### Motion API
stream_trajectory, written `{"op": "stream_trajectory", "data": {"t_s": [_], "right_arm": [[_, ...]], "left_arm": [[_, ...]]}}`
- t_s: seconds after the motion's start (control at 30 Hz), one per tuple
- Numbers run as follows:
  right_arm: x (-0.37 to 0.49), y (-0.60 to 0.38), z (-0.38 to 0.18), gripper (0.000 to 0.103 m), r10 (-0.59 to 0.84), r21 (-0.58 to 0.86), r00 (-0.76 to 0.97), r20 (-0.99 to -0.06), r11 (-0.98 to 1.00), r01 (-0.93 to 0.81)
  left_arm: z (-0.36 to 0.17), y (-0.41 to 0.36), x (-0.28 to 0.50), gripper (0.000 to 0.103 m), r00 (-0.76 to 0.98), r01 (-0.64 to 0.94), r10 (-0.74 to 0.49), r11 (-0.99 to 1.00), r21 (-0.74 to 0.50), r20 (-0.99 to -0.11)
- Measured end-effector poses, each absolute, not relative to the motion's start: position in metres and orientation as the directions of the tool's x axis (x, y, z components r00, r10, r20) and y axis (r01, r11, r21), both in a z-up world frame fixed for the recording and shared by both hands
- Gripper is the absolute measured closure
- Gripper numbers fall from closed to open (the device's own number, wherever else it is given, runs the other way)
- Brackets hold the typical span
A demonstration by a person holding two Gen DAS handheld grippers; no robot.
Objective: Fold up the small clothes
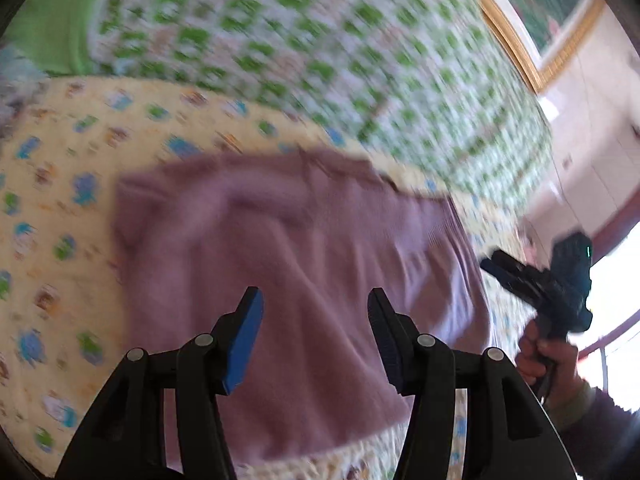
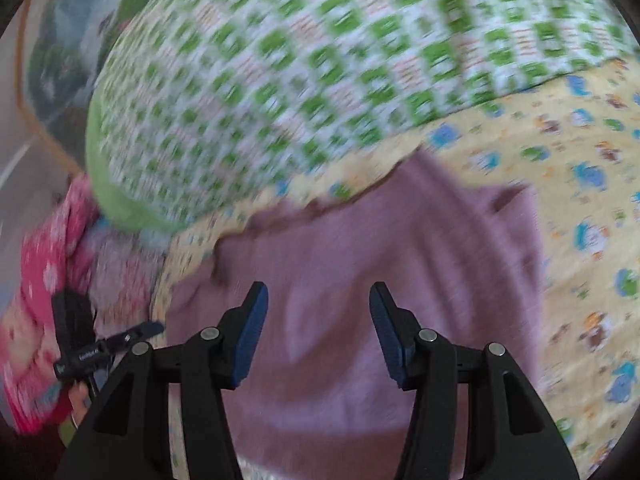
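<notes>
Both grippers, left [image 1: 316, 300] and right [image 2: 318, 296], hover with fingers spread and empty over the mauve garment [image 1: 280, 280] lying on the yellow sheet [image 1: 60, 184]; pinch its near corners evenly, then fold

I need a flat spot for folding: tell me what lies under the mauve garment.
The mauve garment lies on a yellow sheet printed with cartoon animals, which shows around its edges. A green-patterned quilt lies beyond it. Whatever is beneath the garment's middle is covered.
</notes>
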State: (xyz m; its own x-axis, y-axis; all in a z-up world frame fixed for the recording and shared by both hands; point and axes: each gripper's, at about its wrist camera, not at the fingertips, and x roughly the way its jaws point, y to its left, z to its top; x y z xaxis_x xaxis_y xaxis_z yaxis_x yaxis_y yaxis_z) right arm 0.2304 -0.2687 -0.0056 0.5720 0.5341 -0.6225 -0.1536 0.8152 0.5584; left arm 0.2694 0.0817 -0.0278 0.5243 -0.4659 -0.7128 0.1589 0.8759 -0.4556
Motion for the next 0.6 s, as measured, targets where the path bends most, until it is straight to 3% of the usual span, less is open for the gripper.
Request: {"op": "stream_trajectory", "data": {"t_s": [0.23, 0.33, 0.53, 0.6], "right_arm": [[0.218, -0.216, -0.058, 0.049, 0.61, 0.526, 0.375, -0.698, 0.792, -0.31], [0.215, -0.232, -0.076, 0.049, 0.547, 0.471, 0.375, -0.749, 0.837, -0.28], [0.178, -0.298, -0.072, 0.051, 0.503, 0.482, 0.452, -0.737, 0.859, -0.171], [0.162, -0.318, -0.07, 0.051, 0.451, 0.458, 0.474, -0.757, 0.882, -0.108]], "left_arm": [[-0.08, 0.029, 0.245, 0.048, 0.389, 0.255, -0.494, 0.869, -0.425, -0.778], [-0.092, 0.032, 0.239, 0.049, 0.36, 0.278, -0.483, 0.872, -0.402, -0.798], [-0.102, 0.071, 0.228, 0.066, 0.347, 0.233, -0.521, 0.854, -0.466, -0.78], [-0.103, 0.086, 0.227, 0.067, 0.354, 0.2, -0.526, 0.85, -0.487, -0.773]]}}
